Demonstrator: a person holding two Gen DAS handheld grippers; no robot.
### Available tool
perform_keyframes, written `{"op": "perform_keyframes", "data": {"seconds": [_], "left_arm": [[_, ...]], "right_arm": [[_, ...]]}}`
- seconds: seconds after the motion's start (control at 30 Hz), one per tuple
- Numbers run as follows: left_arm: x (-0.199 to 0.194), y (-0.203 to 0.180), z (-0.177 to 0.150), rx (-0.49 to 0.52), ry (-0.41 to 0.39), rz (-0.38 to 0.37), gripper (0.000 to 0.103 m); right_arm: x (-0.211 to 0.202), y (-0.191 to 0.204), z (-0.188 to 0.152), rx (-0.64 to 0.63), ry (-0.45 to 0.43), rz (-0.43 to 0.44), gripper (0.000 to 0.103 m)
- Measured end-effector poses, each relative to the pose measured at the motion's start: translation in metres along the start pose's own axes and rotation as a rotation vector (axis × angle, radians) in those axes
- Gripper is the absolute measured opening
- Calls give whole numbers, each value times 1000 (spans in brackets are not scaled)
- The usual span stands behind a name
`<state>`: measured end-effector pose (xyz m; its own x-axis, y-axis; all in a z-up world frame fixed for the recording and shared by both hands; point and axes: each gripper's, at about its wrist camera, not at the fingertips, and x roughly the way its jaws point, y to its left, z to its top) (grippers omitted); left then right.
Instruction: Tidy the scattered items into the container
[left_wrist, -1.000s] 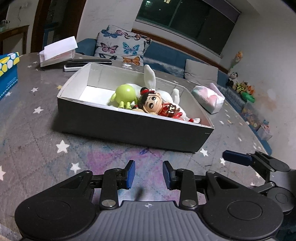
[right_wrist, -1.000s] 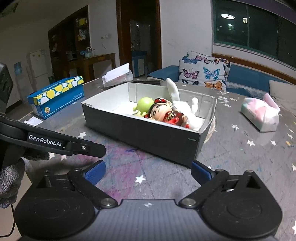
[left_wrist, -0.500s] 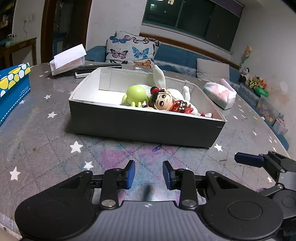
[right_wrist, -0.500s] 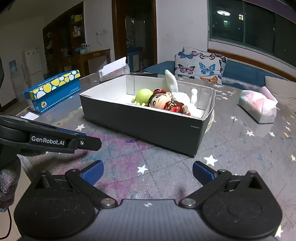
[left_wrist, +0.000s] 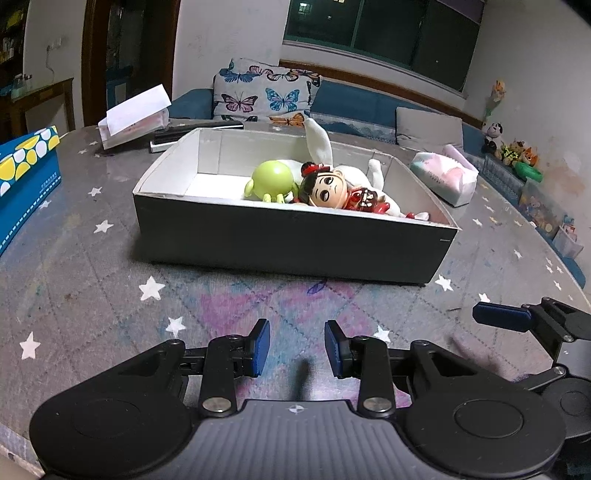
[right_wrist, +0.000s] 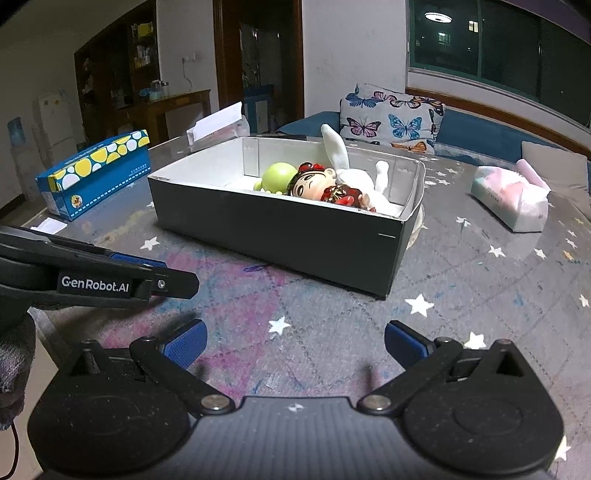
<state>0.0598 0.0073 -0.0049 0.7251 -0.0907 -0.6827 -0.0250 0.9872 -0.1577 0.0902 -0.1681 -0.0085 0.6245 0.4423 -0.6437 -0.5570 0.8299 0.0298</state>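
Star-patterned desk (left_wrist: 110, 295) carries the grey box (left_wrist: 295, 243) already holding doll (left_wrist: 332, 190), green figure (left_wrist: 271, 179) and plush rabbit (right_wrist: 354, 173); both grippers, left (left_wrist: 295, 347) and right (right_wrist: 295, 341), hover near it with jaws apart and empty, so probably only withdrawal remains.

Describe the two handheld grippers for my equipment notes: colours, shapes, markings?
Both are matte black with round discs and silver pivot screws. The left gripper and right gripper carry blue ribbed pads on their fingers. The left one's side reads "GenRobot.AI" in white. A grey knitted glove shows beside a thin black cable.
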Motion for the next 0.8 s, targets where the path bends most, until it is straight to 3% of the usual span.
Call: {"op": "perform_keyframes", "data": {"seconds": [0.8], "left_arm": [[18,-8,3,49,33,31,33]], "right_arm": [[18,-1,1,9,41,4,103]]}}
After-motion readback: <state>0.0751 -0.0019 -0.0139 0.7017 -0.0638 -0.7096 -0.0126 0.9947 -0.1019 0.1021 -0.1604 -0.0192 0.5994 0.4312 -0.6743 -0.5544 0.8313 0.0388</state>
